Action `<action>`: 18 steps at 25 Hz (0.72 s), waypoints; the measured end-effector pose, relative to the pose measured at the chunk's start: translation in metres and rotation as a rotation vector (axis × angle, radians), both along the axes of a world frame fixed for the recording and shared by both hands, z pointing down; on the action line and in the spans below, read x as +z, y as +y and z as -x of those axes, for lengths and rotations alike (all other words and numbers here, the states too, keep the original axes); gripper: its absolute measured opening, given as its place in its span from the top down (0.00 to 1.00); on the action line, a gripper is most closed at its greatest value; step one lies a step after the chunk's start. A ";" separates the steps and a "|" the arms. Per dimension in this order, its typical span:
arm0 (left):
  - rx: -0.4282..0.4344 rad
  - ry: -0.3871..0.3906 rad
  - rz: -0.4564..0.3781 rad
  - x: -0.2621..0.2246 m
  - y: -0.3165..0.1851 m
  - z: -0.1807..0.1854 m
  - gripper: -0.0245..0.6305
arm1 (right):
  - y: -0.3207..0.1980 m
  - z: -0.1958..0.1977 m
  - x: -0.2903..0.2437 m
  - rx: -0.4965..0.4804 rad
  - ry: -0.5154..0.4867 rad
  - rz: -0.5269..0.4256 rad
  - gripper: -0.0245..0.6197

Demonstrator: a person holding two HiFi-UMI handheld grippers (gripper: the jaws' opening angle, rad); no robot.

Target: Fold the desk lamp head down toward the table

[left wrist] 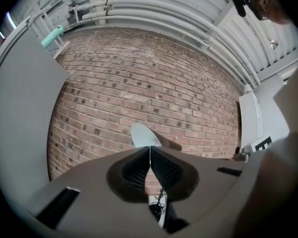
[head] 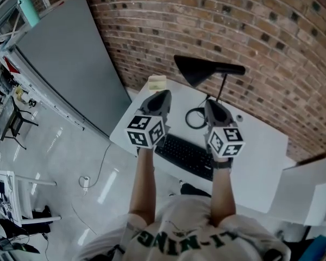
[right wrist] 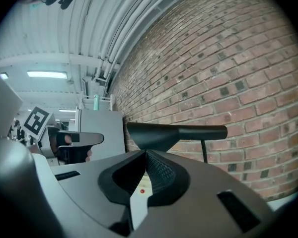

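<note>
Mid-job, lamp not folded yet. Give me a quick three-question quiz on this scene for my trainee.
1. True or false: the left gripper grips the lamp.
2. The lamp's head is: A) folded down onto the table; B) raised above the table; C) lying on the floor.
3. Fill in: by the table's near edge lies a black ____.

Key: 1 false, its jaws are together with nothing between them. 2 B. 3 keyboard.
</note>
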State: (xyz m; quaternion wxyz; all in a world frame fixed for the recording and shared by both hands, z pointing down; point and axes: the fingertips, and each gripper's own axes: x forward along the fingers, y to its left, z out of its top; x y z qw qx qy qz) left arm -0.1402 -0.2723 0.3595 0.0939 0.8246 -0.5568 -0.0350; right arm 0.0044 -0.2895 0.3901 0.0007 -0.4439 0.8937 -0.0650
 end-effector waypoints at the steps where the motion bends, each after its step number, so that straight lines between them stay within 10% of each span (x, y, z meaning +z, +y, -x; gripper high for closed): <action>1: 0.029 0.005 0.004 -0.003 -0.007 -0.003 0.94 | -0.005 -0.002 0.000 -0.001 0.001 0.000 0.96; 11: 0.339 -0.019 0.118 -0.023 -0.051 -0.028 0.58 | -0.043 -0.023 0.020 0.029 0.003 0.044 0.96; 18: 0.456 0.051 0.144 -0.028 -0.067 -0.046 0.52 | -0.054 -0.014 0.025 -0.001 0.011 0.058 0.96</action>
